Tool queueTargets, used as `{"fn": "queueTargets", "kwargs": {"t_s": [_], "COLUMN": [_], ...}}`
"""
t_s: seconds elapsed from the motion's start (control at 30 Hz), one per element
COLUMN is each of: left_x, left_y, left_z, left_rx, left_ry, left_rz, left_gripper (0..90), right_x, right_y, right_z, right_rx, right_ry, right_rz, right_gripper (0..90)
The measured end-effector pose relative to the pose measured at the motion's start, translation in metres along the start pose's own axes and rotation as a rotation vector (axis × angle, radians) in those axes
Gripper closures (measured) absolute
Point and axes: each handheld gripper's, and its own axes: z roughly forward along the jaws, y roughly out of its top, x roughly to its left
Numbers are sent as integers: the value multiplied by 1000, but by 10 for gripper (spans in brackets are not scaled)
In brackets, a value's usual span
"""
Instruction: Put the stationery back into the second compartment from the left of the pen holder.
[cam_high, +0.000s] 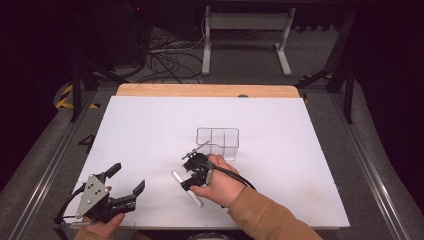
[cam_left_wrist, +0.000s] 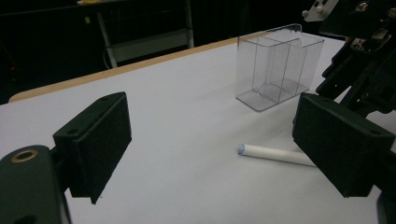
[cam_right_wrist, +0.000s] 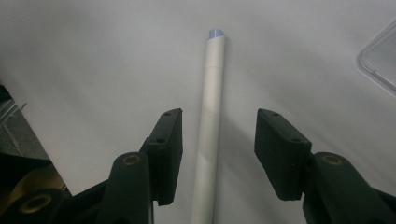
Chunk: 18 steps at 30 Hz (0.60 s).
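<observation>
Nearest to us in the high view, our left gripper (cam_high: 131, 179) rests at the near left edge of the white tabletop (cam_high: 150, 125), held from below by our left hand (cam_high: 102, 225). Its fingers (cam_left_wrist: 95, 140) stand wide apart with nothing between them, and a grey three-cornered plate (cam_high: 94, 192) sits on top of it.

Toward the middle of the tabletop, our right hand (cam_high: 220, 182), in a tan sleeve (cam_high: 270, 215), holds the right gripper (cam_high: 187, 179) pointed down over a white tube (cam_high: 187, 189). The tube lies flat on the tabletop, running diagonally toward the near edge, with a pale blue end (cam_right_wrist: 215, 33) at its far tip. In the right gripper view we see our fingers (cam_right_wrist: 168, 149) spread on either side of the tube, one on each flank, with a clear gap between each pad and the tube; nothing is clamped.

Just beyond the right gripper stands a clear plastic box (cam_high: 218, 142), upright and divided inside into compartments. In the left gripper view the tube (cam_left_wrist: 275, 154) lies near this box (cam_left_wrist: 275, 65) but apart from it, on the near side.

Past the far edge of the white surface we see a strip of bare wood (cam_high: 205, 90), and beyond it a floor with loose cables (cam_high: 167, 60) and a white frame (cam_high: 245, 35).
</observation>
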Motion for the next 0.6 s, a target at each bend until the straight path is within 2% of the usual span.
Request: {"fn": "queueTargets", "kwargs": {"t_s": [0.6], "left_x": [0], "left_y": [0], "left_z": [1], "left_rx": [4], "left_ry": [-3], "left_rz": [5], "left_gripper": [125], "right_x": [10], "right_y": [5], "right_z": [19], "right_rx": [12], "right_ry": [-44], "right_rz": [-14], "right_gripper": [626]}}
